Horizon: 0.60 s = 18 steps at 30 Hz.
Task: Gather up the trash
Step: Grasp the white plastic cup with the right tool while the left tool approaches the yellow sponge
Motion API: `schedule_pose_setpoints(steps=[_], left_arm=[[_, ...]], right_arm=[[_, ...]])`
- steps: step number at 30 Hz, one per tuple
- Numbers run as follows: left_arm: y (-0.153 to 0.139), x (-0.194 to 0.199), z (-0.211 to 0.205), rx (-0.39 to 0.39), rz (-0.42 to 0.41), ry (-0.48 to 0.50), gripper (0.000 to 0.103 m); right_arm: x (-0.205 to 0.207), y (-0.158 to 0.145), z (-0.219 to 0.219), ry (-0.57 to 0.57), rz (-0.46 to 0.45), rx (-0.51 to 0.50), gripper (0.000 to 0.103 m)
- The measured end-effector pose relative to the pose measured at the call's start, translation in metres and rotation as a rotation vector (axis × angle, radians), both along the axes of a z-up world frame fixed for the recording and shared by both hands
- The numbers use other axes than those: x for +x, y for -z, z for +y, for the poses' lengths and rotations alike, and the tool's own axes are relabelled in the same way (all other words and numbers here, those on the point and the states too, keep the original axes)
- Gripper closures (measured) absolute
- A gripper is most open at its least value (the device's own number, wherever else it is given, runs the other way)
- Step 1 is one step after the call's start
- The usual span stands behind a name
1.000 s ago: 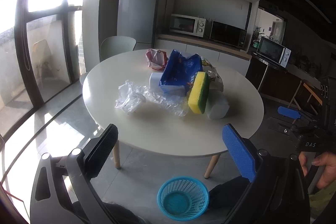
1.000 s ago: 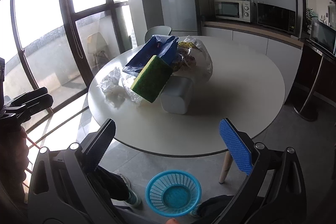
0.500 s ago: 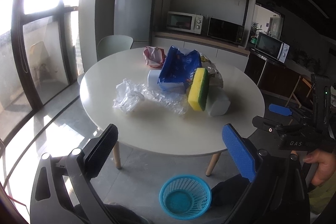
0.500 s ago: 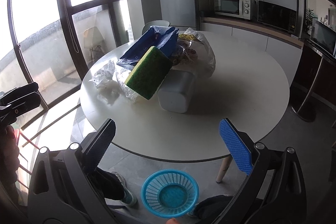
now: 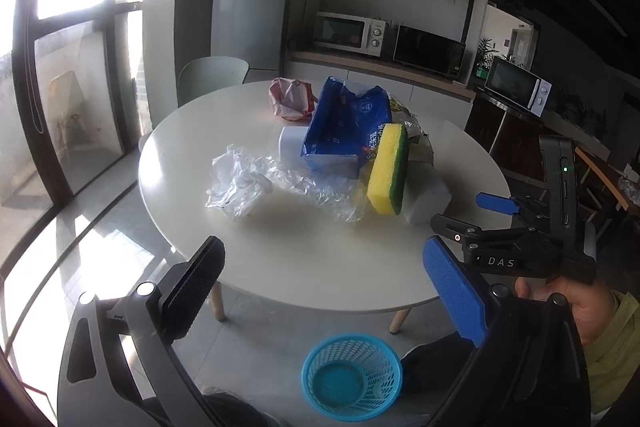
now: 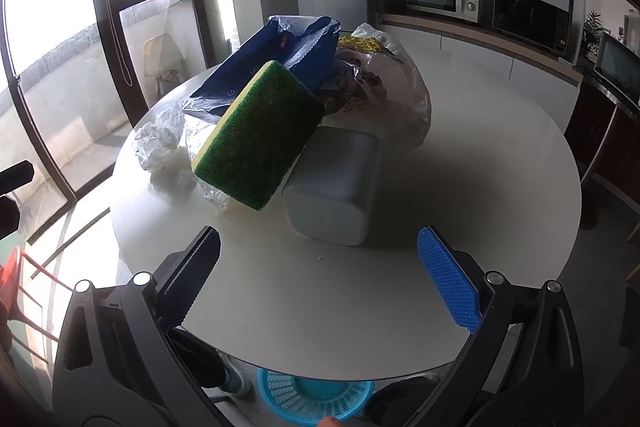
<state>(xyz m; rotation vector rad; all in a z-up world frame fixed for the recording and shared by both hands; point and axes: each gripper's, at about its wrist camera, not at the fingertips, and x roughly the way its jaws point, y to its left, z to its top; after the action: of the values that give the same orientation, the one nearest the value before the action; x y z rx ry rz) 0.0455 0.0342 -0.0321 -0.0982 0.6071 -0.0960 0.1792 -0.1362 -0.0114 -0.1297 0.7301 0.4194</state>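
Right wrist view: right tool, jaws wide and empty, has advanced over the counter edge toward the sponge; collection is starting.

A smooth, faintly glossy white tabletop carries crinkled clear plastic film, a shiny blue plastic bag and a sponge (coarse green scouring face, soft yellow foam), beside a matt grey plastic container; below, a blue plastic mesh basket.
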Motion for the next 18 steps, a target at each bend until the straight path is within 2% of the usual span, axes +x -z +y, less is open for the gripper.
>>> schedule_pose_setpoints(steps=[11,16,18], left_arm=[[0.017,0.03,-0.005,-0.006,0.053,0.025,0.007],[0.018,0.045,-0.016,-0.001,0.057,0.066,0.007],[0.017,0.054,-0.021,0.0,0.06,0.084,0.007]], right_arm=[[0.04,0.021,0.01,0.039,0.046,-0.017,0.01],[0.051,0.028,0.01,0.044,0.065,-0.023,0.019],[0.053,0.029,0.01,0.039,0.07,-0.023,0.028]])
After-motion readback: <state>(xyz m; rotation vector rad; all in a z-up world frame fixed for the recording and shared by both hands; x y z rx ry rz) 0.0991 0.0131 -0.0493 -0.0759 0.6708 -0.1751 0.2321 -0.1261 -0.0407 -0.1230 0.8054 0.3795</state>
